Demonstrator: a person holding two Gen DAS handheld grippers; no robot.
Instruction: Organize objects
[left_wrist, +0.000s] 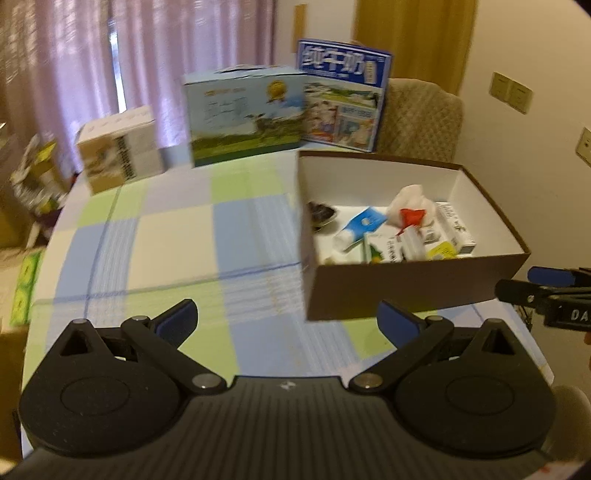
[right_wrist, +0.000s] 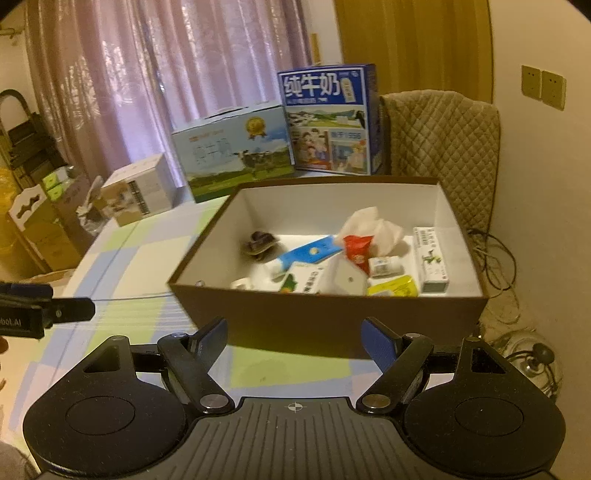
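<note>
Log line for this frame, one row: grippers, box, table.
left gripper: open, empty | right gripper: open, empty | brown box: holds small items | checked table: milk cartons at back

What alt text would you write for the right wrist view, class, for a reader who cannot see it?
An open brown box with a white interior sits on a checked tablecloth, holding small packets, a crumpled tissue and a blue-and-white tube. The right gripper is open and empty in front of it. Milk cartons stand behind, before pink curtains.

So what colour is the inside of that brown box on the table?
White. The brown box has a plain white lining, clearest in the right wrist view.
</note>
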